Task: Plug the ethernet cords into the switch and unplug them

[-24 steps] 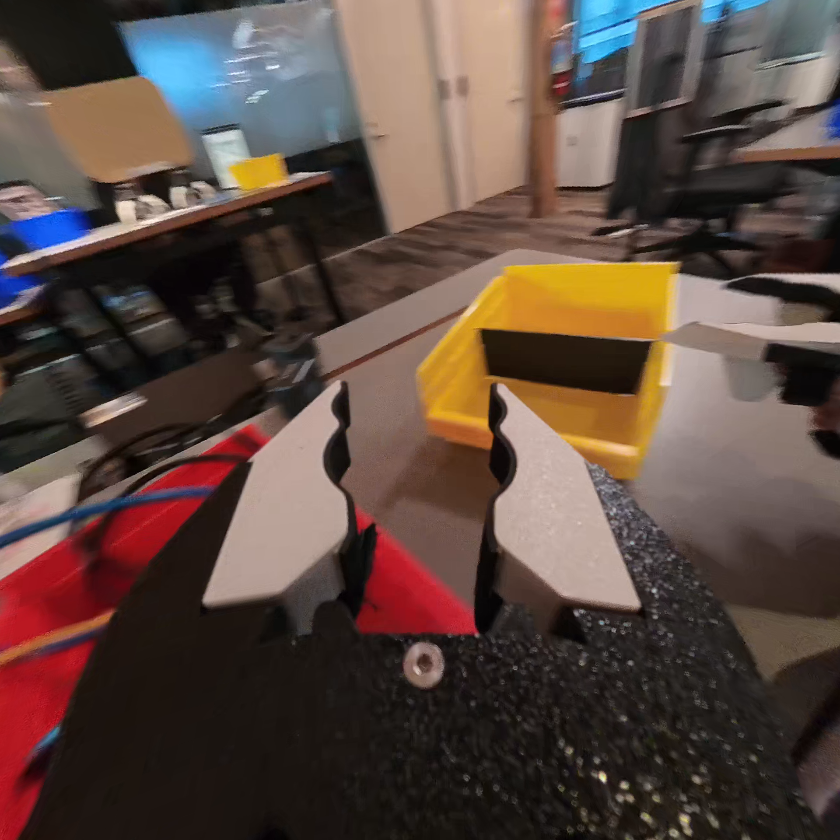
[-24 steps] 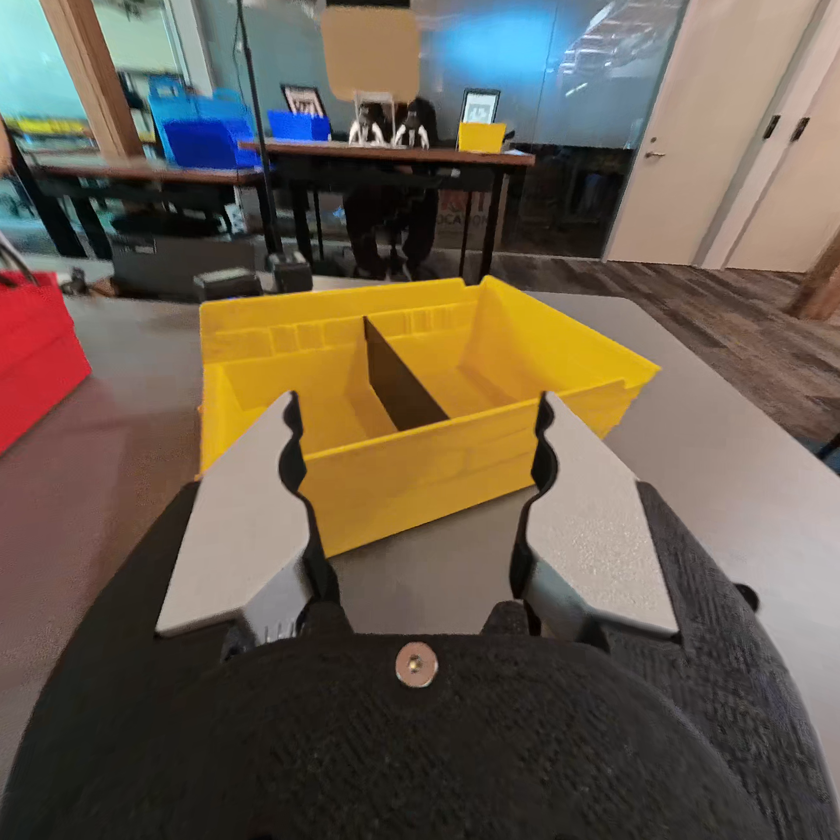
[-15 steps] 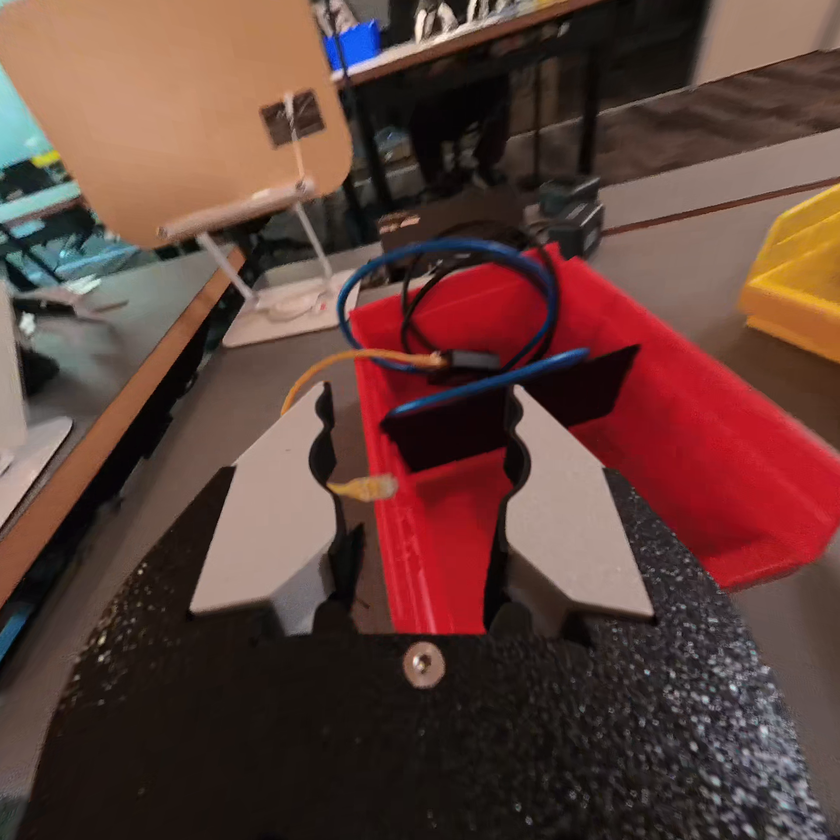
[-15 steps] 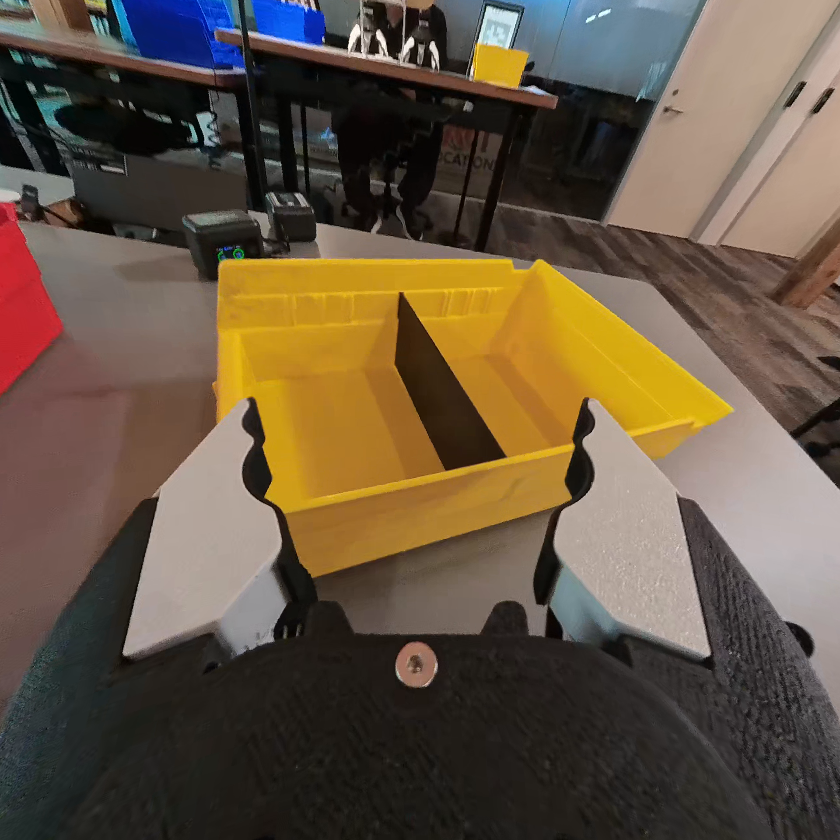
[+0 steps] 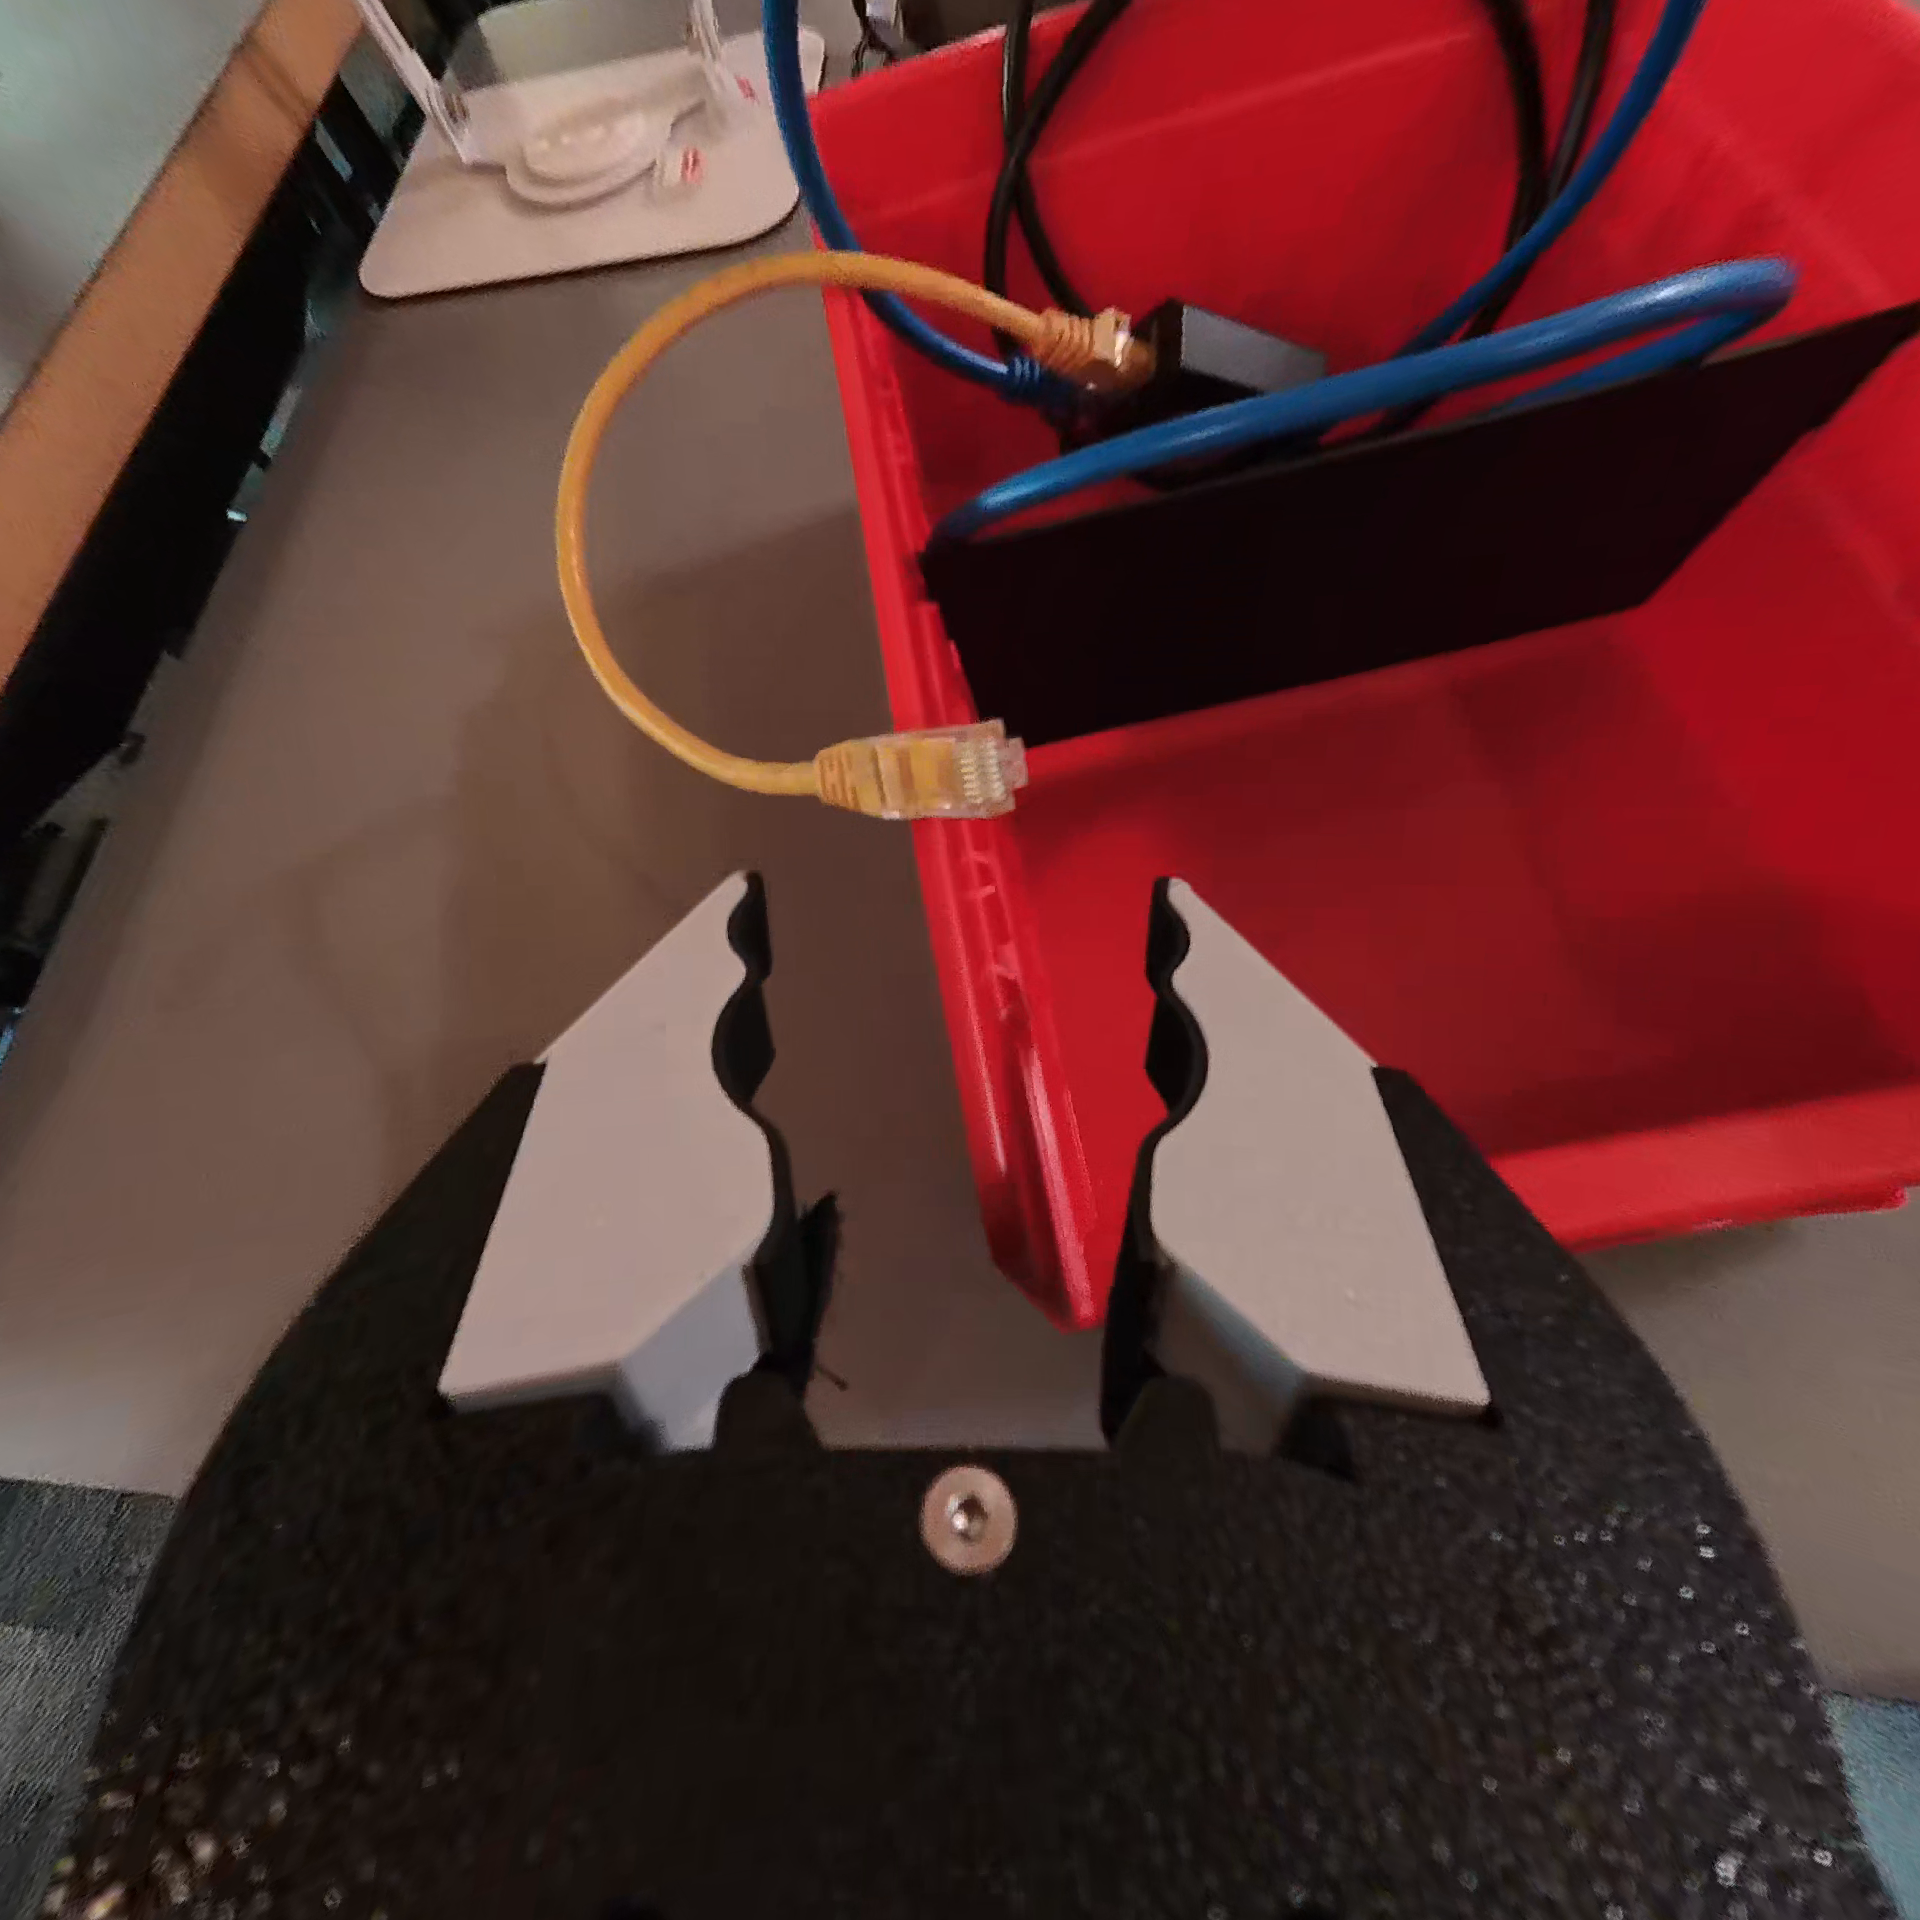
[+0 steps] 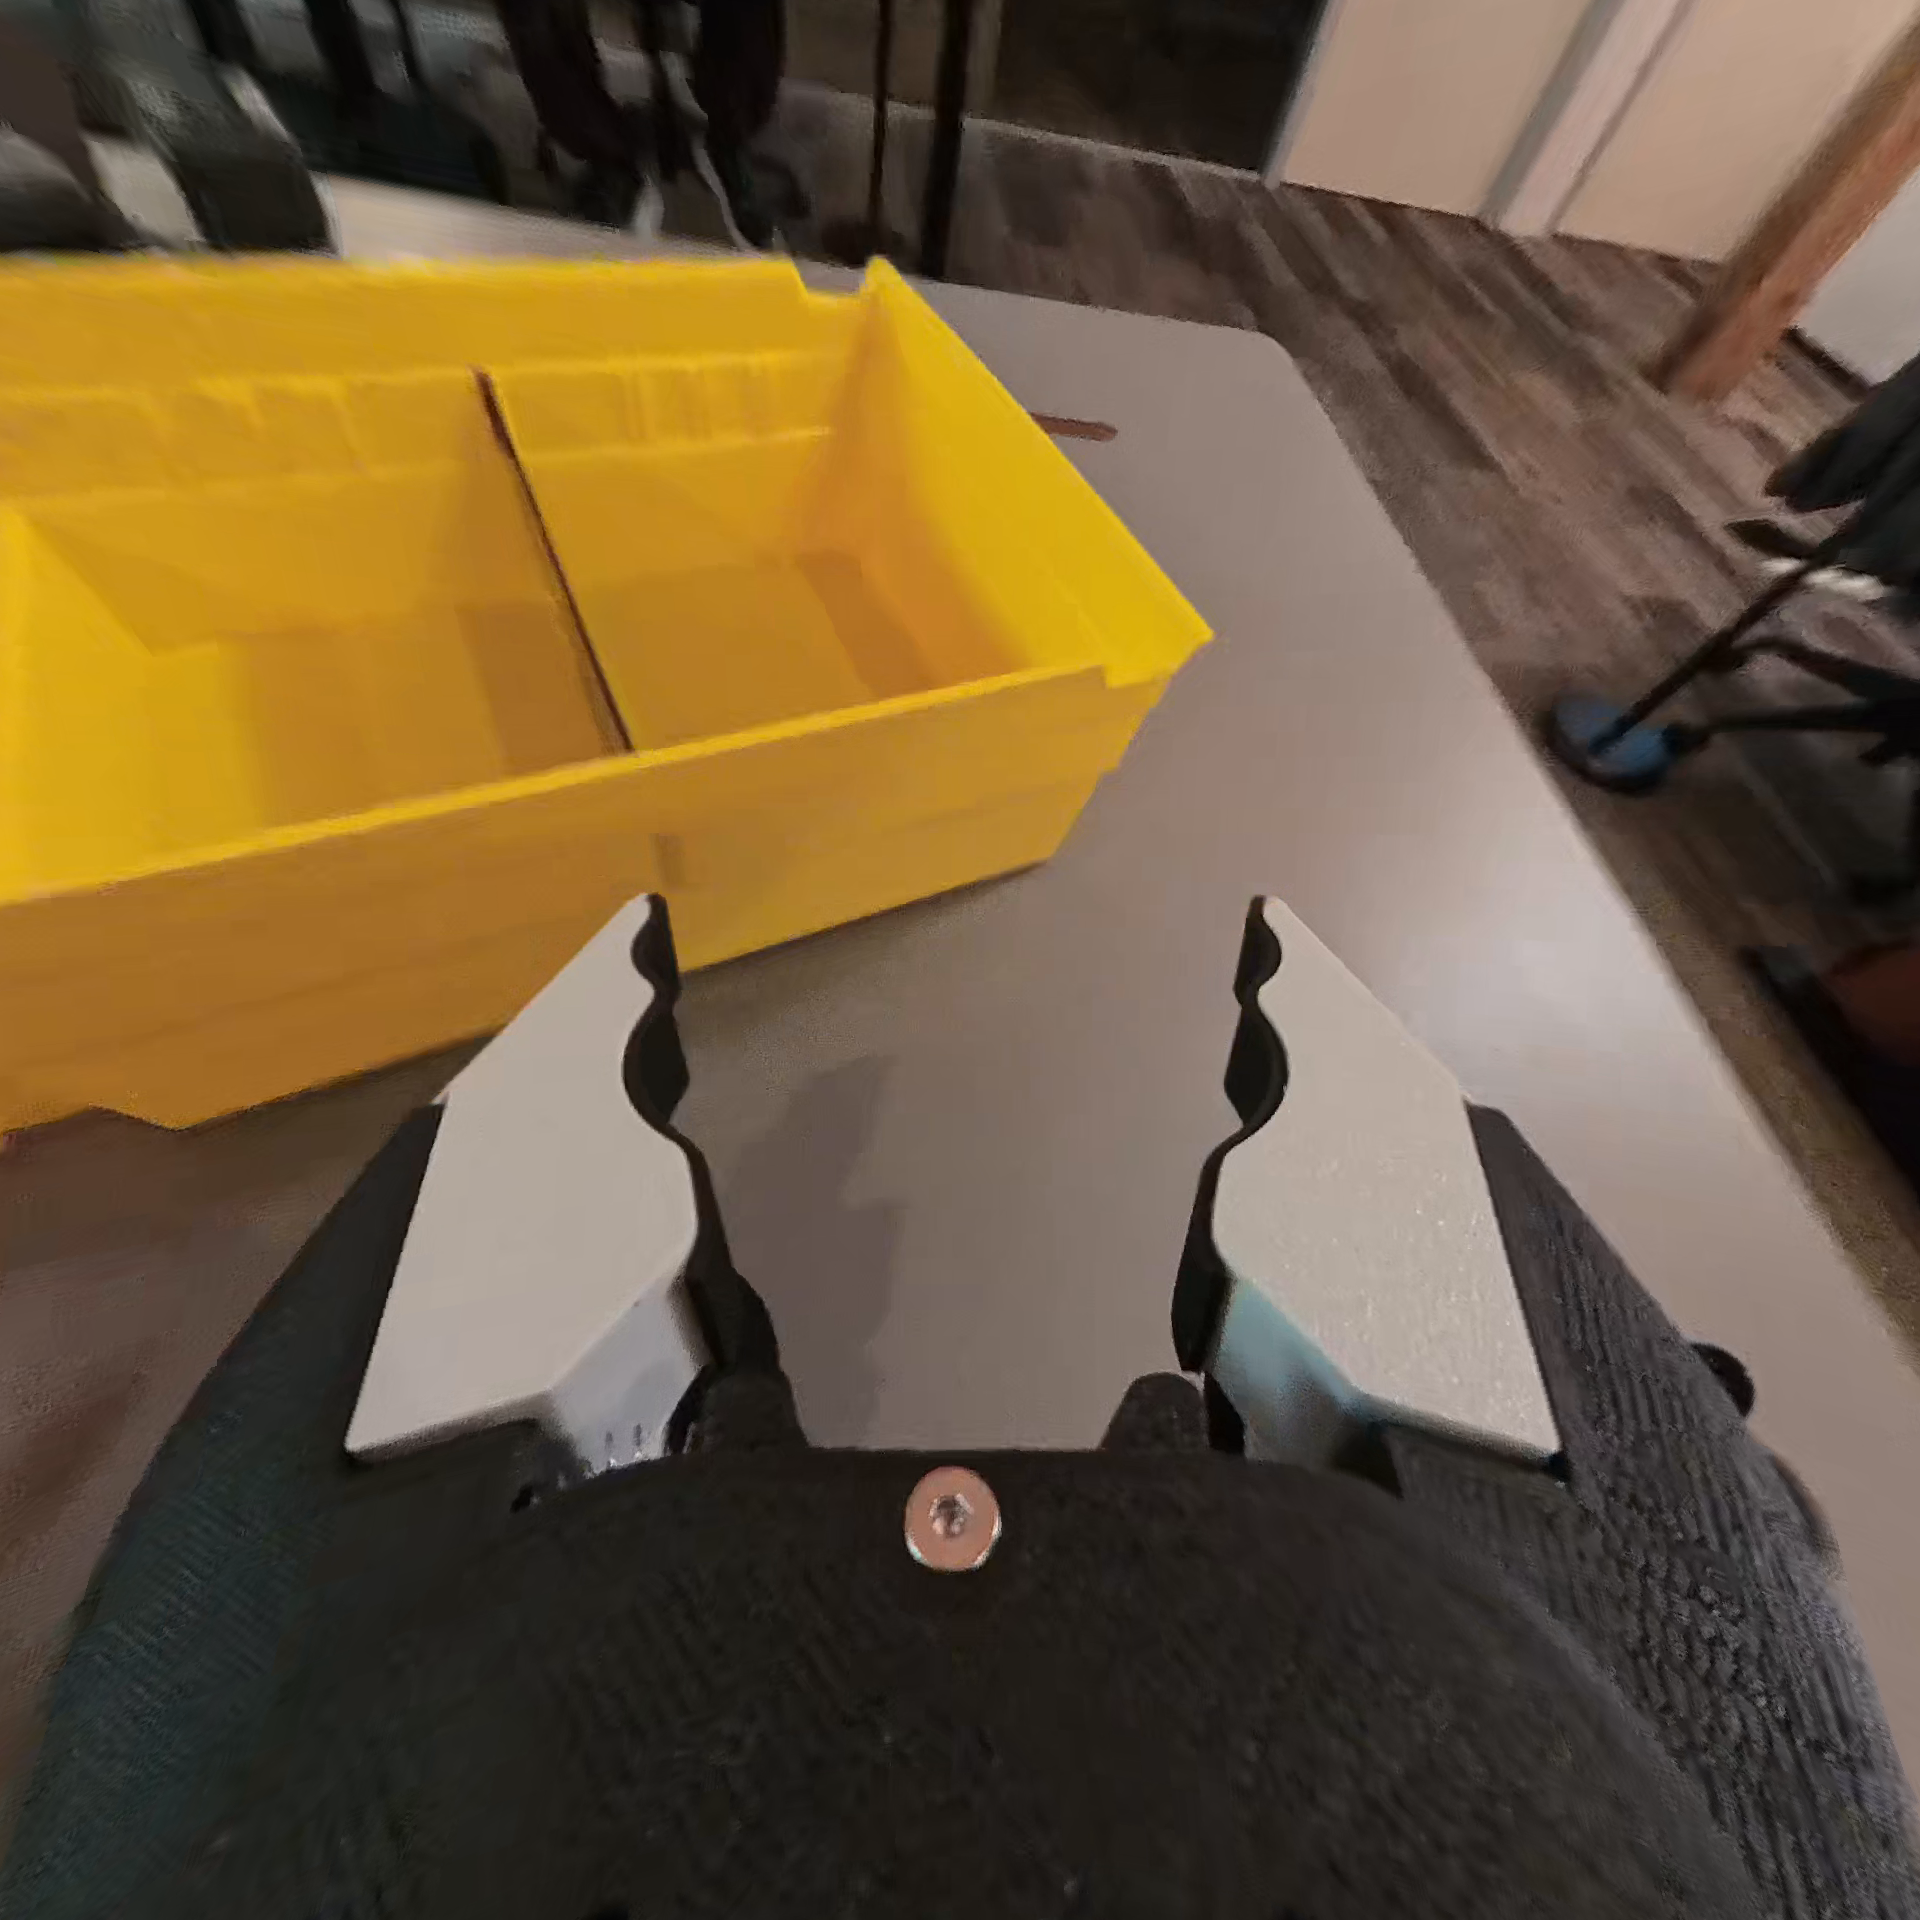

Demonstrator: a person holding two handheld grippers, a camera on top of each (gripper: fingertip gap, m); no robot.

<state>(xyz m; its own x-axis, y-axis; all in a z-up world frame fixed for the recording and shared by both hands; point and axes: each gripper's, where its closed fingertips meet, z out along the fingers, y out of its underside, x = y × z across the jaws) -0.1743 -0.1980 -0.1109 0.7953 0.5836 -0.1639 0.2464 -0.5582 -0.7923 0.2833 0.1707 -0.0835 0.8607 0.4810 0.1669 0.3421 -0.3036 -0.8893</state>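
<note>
Dangling just ahead of empty, spread left hand-held gripper (image 5: 956,894): yellow cord's free plug (image 5: 920,777).

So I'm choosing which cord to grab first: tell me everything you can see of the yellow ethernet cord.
The yellow ethernet cord is short, curving out over the grey table. Its far plug sits at the black switch inside the red bin. Its clear near plug hangs free over the bin's wall, ahead of the open left gripper.
</note>
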